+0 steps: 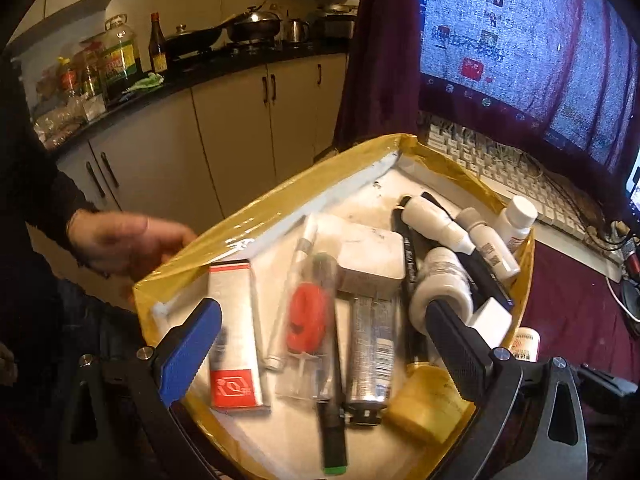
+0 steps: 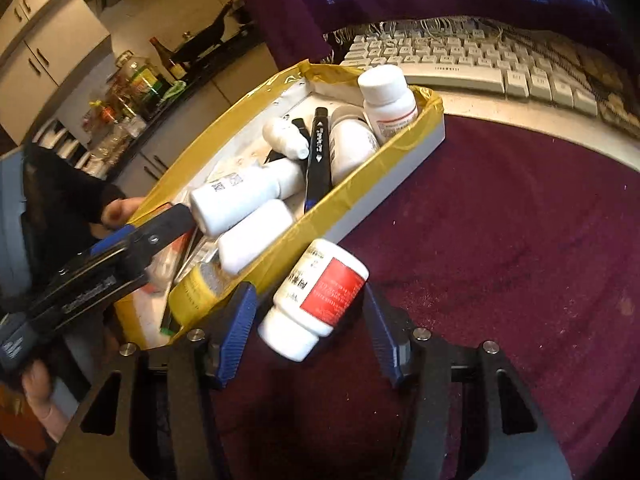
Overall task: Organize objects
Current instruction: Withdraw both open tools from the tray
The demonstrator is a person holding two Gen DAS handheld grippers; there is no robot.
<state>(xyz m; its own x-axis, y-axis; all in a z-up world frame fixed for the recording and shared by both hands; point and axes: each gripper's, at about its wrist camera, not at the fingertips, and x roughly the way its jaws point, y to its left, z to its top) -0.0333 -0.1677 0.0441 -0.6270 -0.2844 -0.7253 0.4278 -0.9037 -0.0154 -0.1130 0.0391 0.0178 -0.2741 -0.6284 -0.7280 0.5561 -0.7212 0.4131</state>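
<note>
A shallow box with yellow-taped rim (image 1: 264,200) (image 2: 352,192) holds several white bottles (image 1: 492,248) (image 2: 240,200), black markers (image 1: 410,276) (image 2: 318,152), a silver tube (image 1: 370,356), a red-and-white carton (image 1: 234,336) and a yellow tape roll (image 1: 428,404). My left gripper (image 1: 320,324) is open above the box, its fingers spread wide; it also shows in the right wrist view (image 2: 176,216). My right gripper (image 2: 310,320) is open beside the box's near wall. A white pill bottle with a red label (image 2: 320,300) lies tilted between its fingers, apart from both pads, against the box wall.
The box stands on a maroon cloth (image 2: 520,260). A beige keyboard (image 2: 500,68) and a lit monitor (image 1: 520,48) are behind it. A bare hand (image 1: 128,240) holds the box's far left rim. Kitchen cabinets and a counter with bottles (image 1: 120,60) are beyond.
</note>
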